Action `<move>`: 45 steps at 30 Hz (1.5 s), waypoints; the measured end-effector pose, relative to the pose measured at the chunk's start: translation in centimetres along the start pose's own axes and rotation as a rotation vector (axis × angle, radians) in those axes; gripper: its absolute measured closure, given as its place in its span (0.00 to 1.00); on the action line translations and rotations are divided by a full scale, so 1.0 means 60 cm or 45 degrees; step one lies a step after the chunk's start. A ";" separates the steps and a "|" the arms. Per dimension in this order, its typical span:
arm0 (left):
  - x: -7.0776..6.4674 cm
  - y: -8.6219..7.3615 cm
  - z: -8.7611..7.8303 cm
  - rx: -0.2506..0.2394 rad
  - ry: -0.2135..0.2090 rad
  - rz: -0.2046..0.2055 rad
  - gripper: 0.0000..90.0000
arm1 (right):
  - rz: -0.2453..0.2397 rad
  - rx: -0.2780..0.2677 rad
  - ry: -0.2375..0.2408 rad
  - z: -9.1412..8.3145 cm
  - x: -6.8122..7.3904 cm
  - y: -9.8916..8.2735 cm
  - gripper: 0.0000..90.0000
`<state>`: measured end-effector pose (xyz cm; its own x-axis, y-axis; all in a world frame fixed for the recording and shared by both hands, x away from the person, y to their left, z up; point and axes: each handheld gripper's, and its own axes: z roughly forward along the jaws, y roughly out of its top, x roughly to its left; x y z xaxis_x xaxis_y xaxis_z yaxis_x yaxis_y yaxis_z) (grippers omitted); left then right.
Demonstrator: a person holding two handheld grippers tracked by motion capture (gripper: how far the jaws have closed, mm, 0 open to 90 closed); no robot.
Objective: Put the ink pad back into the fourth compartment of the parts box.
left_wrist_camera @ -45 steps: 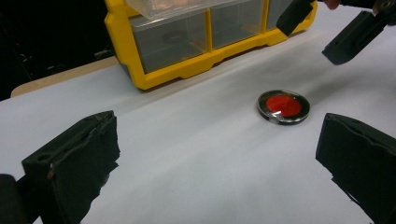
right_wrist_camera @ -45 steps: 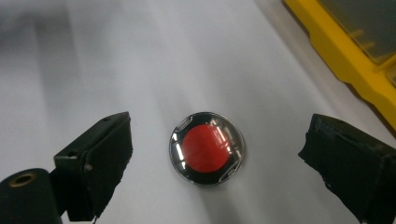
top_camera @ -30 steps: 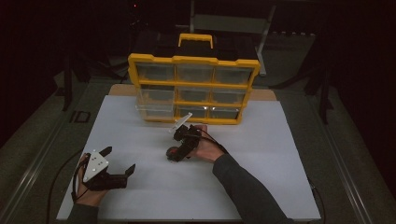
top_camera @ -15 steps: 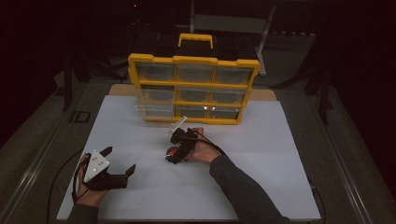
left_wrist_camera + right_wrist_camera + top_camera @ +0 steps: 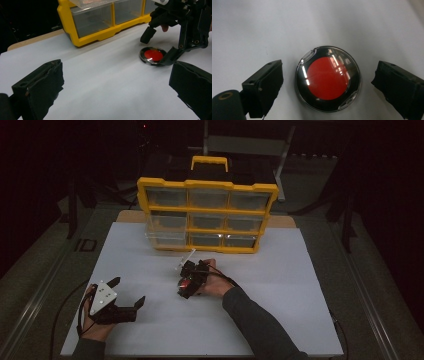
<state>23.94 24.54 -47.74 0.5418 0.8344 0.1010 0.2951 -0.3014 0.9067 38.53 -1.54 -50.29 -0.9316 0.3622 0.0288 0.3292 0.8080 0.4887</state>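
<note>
Beyond the right claw (image 5: 186,281) stands the yellow drawer cabinet (image 5: 207,215) on the white surface (image 5: 280,285), while the left claw (image 5: 127,295) rests spread off to its side, and between the right claw's spread jaws lies the round red-centred disc (image 5: 328,78), untouched.

drawer (image 5: 207,199) contents too dim to tell; organizer (image 5: 100,22) top cut off.
</note>
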 end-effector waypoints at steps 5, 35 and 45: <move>0.000 0.000 0.000 0.001 0.000 0.000 0.00 | -0.014 0.009 -0.002 0.004 0.003 0.000 0.10; -0.001 0.000 0.002 0.007 0.004 -0.001 0.00 | -0.006 0.043 -0.008 0.003 0.003 -0.002 0.33; -0.001 0.000 0.002 0.013 0.003 0.003 0.00 | 0.018 0.045 -0.003 0.000 0.000 -0.002 0.33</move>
<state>24.01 24.43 -47.83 0.5405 0.8348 0.1046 0.3014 -0.3082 0.9023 38.48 -1.62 -50.32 -0.9265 0.3749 0.0333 0.3476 0.8186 0.4572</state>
